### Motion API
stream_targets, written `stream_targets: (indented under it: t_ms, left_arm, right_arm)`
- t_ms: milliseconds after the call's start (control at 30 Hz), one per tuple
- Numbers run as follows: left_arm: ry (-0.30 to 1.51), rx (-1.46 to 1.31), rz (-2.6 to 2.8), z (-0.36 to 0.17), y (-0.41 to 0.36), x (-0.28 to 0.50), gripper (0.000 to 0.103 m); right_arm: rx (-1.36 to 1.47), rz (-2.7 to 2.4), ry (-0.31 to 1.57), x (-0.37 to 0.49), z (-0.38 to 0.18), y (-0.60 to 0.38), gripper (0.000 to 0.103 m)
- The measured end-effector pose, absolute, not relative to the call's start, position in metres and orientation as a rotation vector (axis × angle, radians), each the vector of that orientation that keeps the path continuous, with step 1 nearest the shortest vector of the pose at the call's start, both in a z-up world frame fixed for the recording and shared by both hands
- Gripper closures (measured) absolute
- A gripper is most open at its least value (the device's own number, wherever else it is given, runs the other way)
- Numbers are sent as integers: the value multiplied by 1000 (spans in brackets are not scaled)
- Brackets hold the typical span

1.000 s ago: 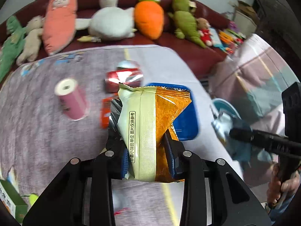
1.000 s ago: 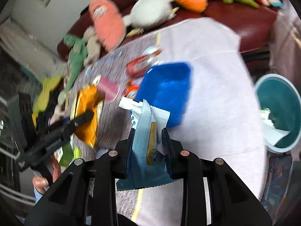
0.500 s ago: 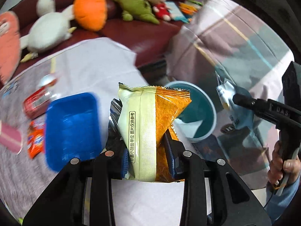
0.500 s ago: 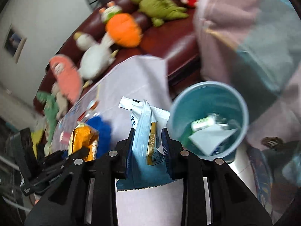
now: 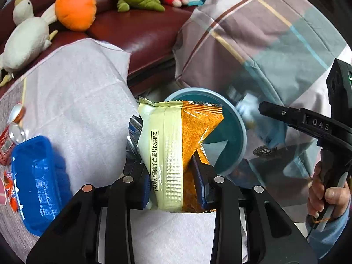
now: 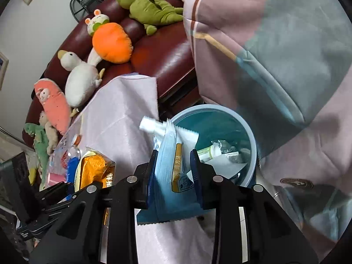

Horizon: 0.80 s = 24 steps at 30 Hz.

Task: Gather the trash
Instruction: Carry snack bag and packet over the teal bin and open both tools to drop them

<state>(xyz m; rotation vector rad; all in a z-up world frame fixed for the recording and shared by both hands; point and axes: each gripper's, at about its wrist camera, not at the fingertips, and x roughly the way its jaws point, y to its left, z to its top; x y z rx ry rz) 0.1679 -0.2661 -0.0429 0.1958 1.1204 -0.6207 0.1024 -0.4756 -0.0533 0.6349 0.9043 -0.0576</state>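
You are clamping the left gripper (image 5: 170,176) on an orange snack bag (image 5: 176,145) | right gripper (image 6: 173,171) jaws are opening around a blue wrapper (image 6: 169,176) | teal bin (image 6: 250,140) is sitting just beyond.

The desk (image 5: 83,101), draped in a pale quilted cloth (image 5: 66,83), lies under and ahead of the left hand-held gripper (image 5: 171,184). Left of that hand-held gripper on the cloth sits 1 blue plastic tray (image 5: 35,182), with red snack wrappers (image 5: 5,140) just beyond it.
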Motion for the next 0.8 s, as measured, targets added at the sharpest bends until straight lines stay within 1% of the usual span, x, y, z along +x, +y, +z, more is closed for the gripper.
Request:
stream_targets:
  t_ms: [200,267,333,400,567,633,667,733,800]
  left_arm:
    - [1139,207,-634,-53,-278,172,69]
    - [1143,210,-638,-56,-282,172,69]
    - [1146,213,-642,-58,-285,173,69]
    - [1150,214,-646,-61,-287,173,69]
    - [1167,217,-656,-71,-296,176,69]
    - [1173,222,-655,-76,-301,177,65]
    - [1176,226,-651,-78,-303,178,60]
    - [1172,235,-625,-83,-306,180,40]
    - [1169,238,-613,-86,-307,182,30]
  right_arm:
    - [651,-73,919,101,-64,-483,61]
    - [654,-86,917,99,-64,-485,51]
    - [646,-100,913,97,-63,-487,47]
    - [643,-107,911,94,-62,-488,38]
    - [628,-128,914,91,-59,-490,34]
    - [627,-141,916,90,-58,-493,33]
    - [627,-148,917,89,-59,-494,33]
    - [624,-160,920,87,-59,-495,32]
    - [619,-166,928,87,-59,-495,32]
